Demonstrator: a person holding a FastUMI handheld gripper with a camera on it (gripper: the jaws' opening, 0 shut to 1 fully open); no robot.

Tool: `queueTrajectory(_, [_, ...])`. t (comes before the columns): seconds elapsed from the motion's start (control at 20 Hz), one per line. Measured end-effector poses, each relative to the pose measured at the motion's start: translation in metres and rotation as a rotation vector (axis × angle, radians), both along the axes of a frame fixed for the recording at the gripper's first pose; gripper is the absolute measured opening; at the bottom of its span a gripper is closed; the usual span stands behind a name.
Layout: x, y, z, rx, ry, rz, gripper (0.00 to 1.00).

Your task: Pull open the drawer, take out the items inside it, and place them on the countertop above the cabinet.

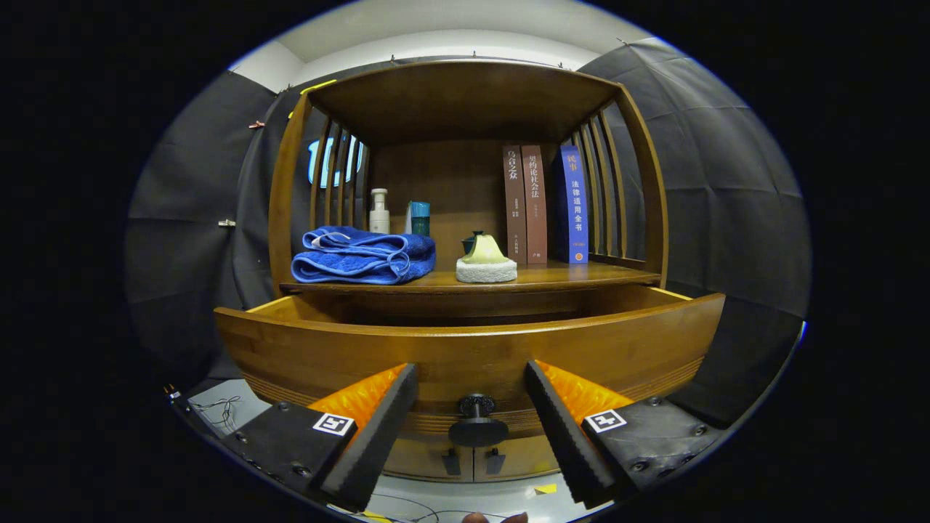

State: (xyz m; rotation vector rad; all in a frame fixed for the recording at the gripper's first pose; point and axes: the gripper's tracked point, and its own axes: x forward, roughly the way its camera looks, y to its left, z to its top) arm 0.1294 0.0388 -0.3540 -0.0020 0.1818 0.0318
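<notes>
Fingers of the gripper [472, 396] stand wide apart on either side of the dark knob [476, 420], touching neither it nor the wood. The drawer [472, 349] juts out from the cabinet, already pulled open, though its front hides whatever lies inside. Above it, on the countertop [567, 277], sit a folded blue towel [363, 256], a yellow item on a white sponge [486, 263], two bottles and three books [545, 205]. The pulling step looks done; next the gripper must rise over the drawer front and reach down inside.
</notes>
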Motion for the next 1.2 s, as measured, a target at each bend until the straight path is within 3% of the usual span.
queueTrajectory(0.65, [0.084, 0.006, -0.011, -0.084, 0.009, -0.004, 0.99])
queueTrajectory(1.2, [0.095, 0.009, -0.011, -0.134, 0.005, -0.003, 0.99])
